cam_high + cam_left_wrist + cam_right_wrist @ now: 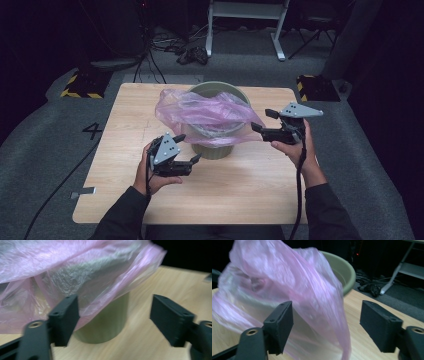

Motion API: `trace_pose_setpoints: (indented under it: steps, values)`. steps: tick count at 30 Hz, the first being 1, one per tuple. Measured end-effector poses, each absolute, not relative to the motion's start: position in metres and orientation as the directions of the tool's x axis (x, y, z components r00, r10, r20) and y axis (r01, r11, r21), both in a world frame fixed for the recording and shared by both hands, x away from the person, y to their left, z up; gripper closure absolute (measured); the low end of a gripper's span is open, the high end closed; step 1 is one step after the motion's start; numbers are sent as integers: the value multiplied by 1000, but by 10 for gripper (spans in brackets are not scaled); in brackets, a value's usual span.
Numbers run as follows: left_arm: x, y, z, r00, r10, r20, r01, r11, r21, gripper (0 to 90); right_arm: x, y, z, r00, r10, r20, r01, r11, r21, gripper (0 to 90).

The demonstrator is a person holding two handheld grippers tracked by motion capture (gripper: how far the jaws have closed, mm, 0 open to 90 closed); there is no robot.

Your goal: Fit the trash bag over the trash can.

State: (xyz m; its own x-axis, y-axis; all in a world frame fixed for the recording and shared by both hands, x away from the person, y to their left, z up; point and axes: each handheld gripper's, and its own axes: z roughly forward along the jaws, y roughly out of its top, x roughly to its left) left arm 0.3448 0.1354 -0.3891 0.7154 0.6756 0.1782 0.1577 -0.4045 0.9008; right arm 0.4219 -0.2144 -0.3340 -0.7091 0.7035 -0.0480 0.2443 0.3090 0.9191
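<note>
stage: lining bin | thin pink plastic bag (202, 112) draping loosely over olive-green round bin (216, 145), counter centre-rear | left claw (186, 148) spread, empty | right claw (264, 120) spread, empty | left: tucking bag around rim

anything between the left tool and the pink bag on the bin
Nothing visible. The left tool is open beside the pink bag, which drapes over the green bin. In the left gripper view only bare table lies between its jaws and the film.

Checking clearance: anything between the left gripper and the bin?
Just bare table in the high view; pink bag drapes over the bin above the left gripper.
</note>
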Motion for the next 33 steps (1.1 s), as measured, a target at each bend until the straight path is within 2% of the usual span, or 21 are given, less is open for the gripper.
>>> trace_pose_setpoints:
  steps: [1, 2, 5, 6, 7, 9, 15, 18, 21, 22, 24, 27, 30, 33]
  values:
    - [347, 134, -389, 720, 669, 183, 153, -411, 899, 435, 423, -212, -330, -721, 691, -47, 242, 316, 917, 269]
    - [349, 133, -390, 709, 677, 198, 156, -424, 892, 475, 424, -210, -328, -738, 674, -40, 247, 325, 913, 281]
    - [356, 133, -392, 697, 680, 229, 155, -453, 878, 682, 427, -205, -326, -765, 643, -33, 243, 335, 910, 281]
    - [359, 134, -393, 694, 685, 221, 165, -449, 878, 746, 428, -203, -326, -773, 633, -31, 240, 338, 910, 312]
    - [361, 135, -394, 695, 685, 220, 166, -450, 877, 820, 430, -202, -326, -773, 634, -31, 241, 339, 909, 380]
    - [365, 138, -395, 708, 675, 207, 171, -449, 877, 899, 433, -201, -326, -783, 621, -18, 248, 338, 908, 497]
    - [366, 140, -404, 744, 631, 221, 178, -506, 844, 900, 437, -198, -323, -758, 648, -73, 231, 371, 900, 796]
    - [365, 145, -408, 754, 622, 212, 186, -511, 839, 900, 440, -199, -322, -735, 673, -80, 234, 363, 902, 897]
    - [360, 151, -407, 740, 641, 205, 170, -472, 865, 900, 442, -202, -321, -723, 687, -65, 242, 340, 909, 900]
    - [358, 154, -406, 739, 647, 189, 162, -442, 882, 866, 443, -202, -321, -718, 693, -66, 240, 335, 911, 900]
    - [353, 157, -400, 700, 689, 188, 153, -401, 903, 561, 443, -202, -321, -718, 694, -52, 249, 326, 912, 900]
    - [348, 157, -394, 665, 728, 170, 148, -351, 925, 304, 443, -201, -320, -715, 697, -51, 258, 332, 907, 900]
    - [346, 160, -389, 632, 758, 162, 128, -308, 943, 244, 443, -201, -319, -704, 708, -45, 267, 324, 907, 895]
    - [343, 164, -386, 613, 772, 167, 103, -288, 952, 222, 442, -200, -319, -694, 717, -59, 273, 338, 901, 874]
